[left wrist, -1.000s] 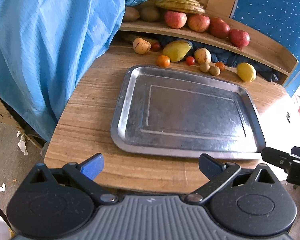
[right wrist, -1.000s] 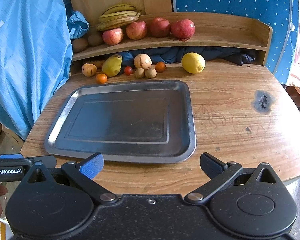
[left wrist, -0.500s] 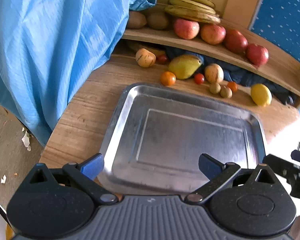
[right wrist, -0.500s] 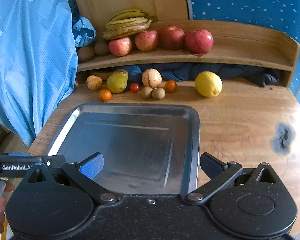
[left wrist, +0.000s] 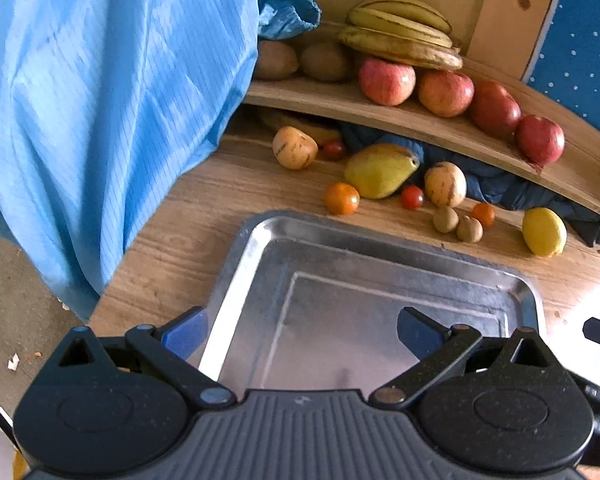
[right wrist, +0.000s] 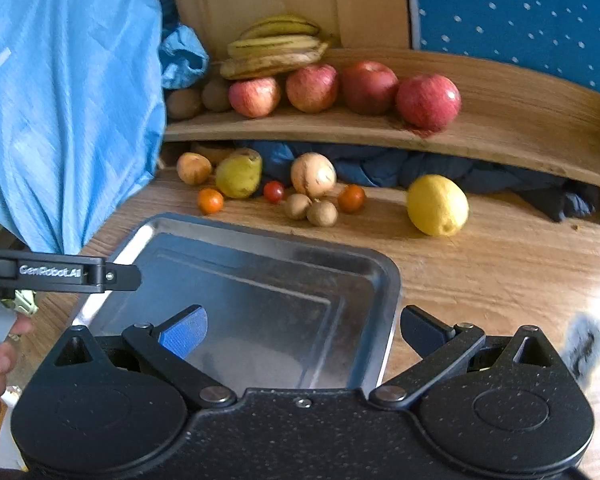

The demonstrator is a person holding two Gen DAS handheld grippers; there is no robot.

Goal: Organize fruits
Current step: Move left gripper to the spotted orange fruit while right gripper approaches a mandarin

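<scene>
Left gripper [left wrist: 298, 332]: wide apart and carrying nothing, poised above the near end of the tray.
Right gripper [right wrist: 300, 332]: also spread with nothing between the fingers, above the tray's near right corner.
Tray [left wrist: 380, 240]: bare metal, shallow, rounded corners and a raised rim; dull and scuffed, probably slick, so round fruit may roll on it.
Fruit on the desk [right wrist: 500, 264]: loose row just beyond the tray's far edge, under the shelf.
Lemon [right wrist: 437, 205]: alone on the right, firm with a pebbled skin; looks the easiest pick, squeezed across its short middle.
Pear [left wrist: 380, 170]: lying on its side, smooth and heavier at the belly; take it there, not at the neck.
Small tomatoes [left wrist: 412, 197]: glossy, thin-skinned and soft, I'd judge; they want a light squeeze.
Two small brown fruits [right wrist: 311, 209]: touching each other, matte; tight to separate.
Pale streaked round fruits [right wrist: 313, 175]: smooth skin, kind unclear.
Shelf [right wrist: 520, 120]: curved wood carrying four red apples [right wrist: 427, 101], bananas [right wrist: 276, 50] and brown fruits.
Backdrop: blue cloth [left wrist: 100, 100] at left, wood-grain desk.
</scene>
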